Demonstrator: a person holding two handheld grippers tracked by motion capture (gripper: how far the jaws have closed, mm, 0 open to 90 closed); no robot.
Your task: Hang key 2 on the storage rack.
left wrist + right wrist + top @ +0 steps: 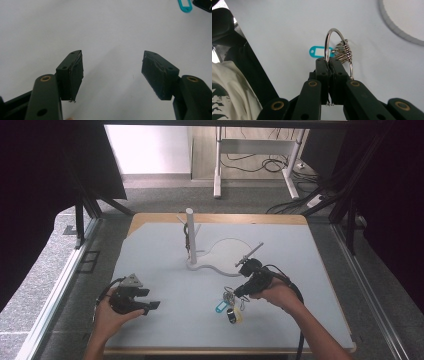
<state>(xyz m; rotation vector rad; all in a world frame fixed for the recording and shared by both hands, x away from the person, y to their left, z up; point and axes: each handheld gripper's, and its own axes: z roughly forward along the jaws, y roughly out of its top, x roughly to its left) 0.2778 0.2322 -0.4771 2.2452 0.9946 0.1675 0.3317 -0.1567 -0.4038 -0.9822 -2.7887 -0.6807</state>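
The right claw (328,63) was closed on a metal ring (329,41), its two black jaws pressed flat against the ring's lower arc. A cluster of smaller rings (342,51) hung off the ring just beside the jaw tips, and a teal tag (317,52) lay on the worktop (274,37) just beyond them. In the high view the right claw (235,293) pointed toward the near edge, with the key bunch (230,306) beneath it: the teal tag (220,307), a dark fob (230,315) and a pale yellowish piece (238,314) lay together near the middle of the near half of the worktop (300,270). The person's right hand (278,295) gripped the tool from the right.

The left claw (112,72) was wide open and held nothing; bare worktop (100,30) showed between its jaws. The teal tag (185,5) and a dark object (203,4) sat at the far upper right of that view. From above, the left claw (154,308) lay near the near left corner, held in the left hand (112,317), well apart from the keys.

Toward the far edge a white post (190,236) stood upright on a flat pale base (225,255) near the worktop's centre. A thin rod (249,254) slanted over the base.
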